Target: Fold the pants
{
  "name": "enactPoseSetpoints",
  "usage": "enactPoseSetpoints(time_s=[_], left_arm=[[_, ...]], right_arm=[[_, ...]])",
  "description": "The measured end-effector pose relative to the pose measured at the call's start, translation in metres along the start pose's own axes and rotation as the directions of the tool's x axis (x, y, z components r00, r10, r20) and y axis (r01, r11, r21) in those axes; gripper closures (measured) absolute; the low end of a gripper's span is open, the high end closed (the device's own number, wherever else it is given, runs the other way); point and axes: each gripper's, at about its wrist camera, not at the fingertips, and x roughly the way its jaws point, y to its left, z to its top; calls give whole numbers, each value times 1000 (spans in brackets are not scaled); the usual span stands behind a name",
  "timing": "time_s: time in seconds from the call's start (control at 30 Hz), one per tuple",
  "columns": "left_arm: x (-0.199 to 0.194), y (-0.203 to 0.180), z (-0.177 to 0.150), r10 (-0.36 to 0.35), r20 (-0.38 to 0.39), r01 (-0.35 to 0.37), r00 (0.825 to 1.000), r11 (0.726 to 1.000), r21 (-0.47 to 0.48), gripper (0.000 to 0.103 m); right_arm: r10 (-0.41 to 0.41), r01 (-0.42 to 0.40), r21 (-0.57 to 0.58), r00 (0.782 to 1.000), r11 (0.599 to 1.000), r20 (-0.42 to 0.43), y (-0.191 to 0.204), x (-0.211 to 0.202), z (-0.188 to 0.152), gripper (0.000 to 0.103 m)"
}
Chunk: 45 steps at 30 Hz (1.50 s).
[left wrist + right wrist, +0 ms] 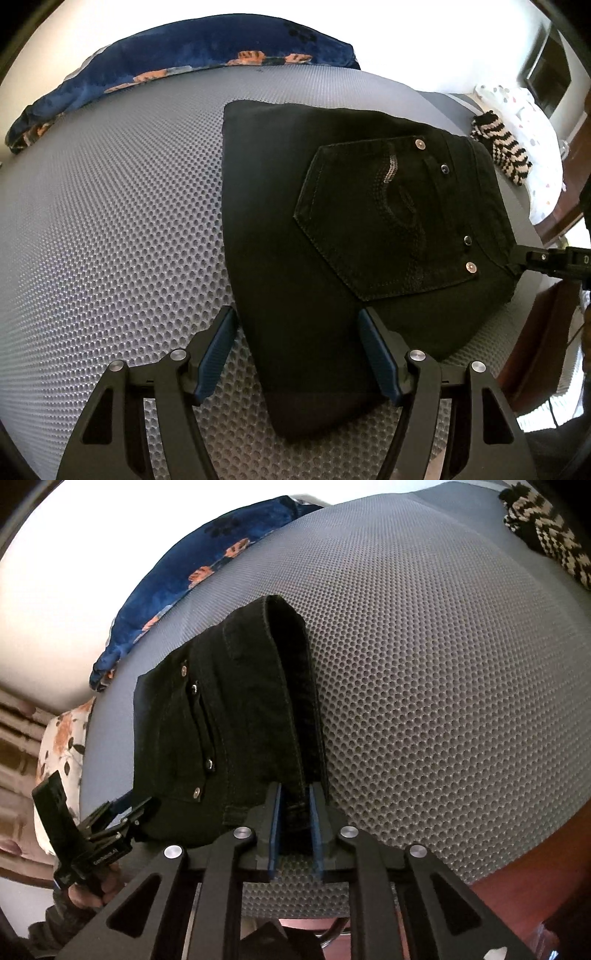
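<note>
Black pants [332,229] lie folded on a grey dotted mat [110,221], back pocket with rivets facing up. My left gripper [297,321] is open, its blue pads either side of the pants' near edge, holding nothing. In the left wrist view my right gripper [517,258] grips the waistband corner at the right. In the right wrist view my right gripper [295,797] is shut on the waistband edge of the pants [229,716]. The left gripper [129,808] shows at the lower left of that view, near the pants' edge.
A dark blue flowered blanket [166,62] lies along the mat's far edge. A black-and-white striped knit [506,147] and a white patterned cloth [535,122] lie to the right. The reddish wooden bed frame [535,867] borders the mat.
</note>
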Motion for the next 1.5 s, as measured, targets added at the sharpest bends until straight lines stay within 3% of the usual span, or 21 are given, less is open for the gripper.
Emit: enactPoseSetpoints(time_s=[0.17,0.23,0.37,0.53,0.77,1.03,1.27,1.37,1.5], left_arm=[[-2,1,0,5,5,-5,1000,1000,-7,35],[-5,1,1,9,14,-9,1000,1000,-3,35],[-13,3,4,27,33,-27,999,1000,1,35],[-20,14,11,71,52,-71,996,997,-14,35],[-22,26,18,123,52,-120,991,992,-48,34],[-22,30,24,114,46,-111,992,992,-64,28],[-20,41,32,83,48,-76,995,989,-128,28],[-19,45,38,86,53,-77,995,985,-152,27],[-17,55,47,60,54,-48,997,979,-200,27]], right_arm=[[-6,6,4,1000,1000,4,2,0,4,78],[-15,15,-2,1000,1000,7,2,0,5,69],[-31,32,-29,999,999,14,6,0,9,64],[-48,50,-55,998,997,34,11,-1,17,50],[-68,70,-73,997,995,36,12,6,29,47],[-77,79,-75,996,994,37,9,11,33,43],[-78,88,-79,989,993,122,16,-1,49,42],[-79,93,-86,985,992,154,21,-1,61,35],[-53,66,-89,987,994,149,24,5,74,35]])
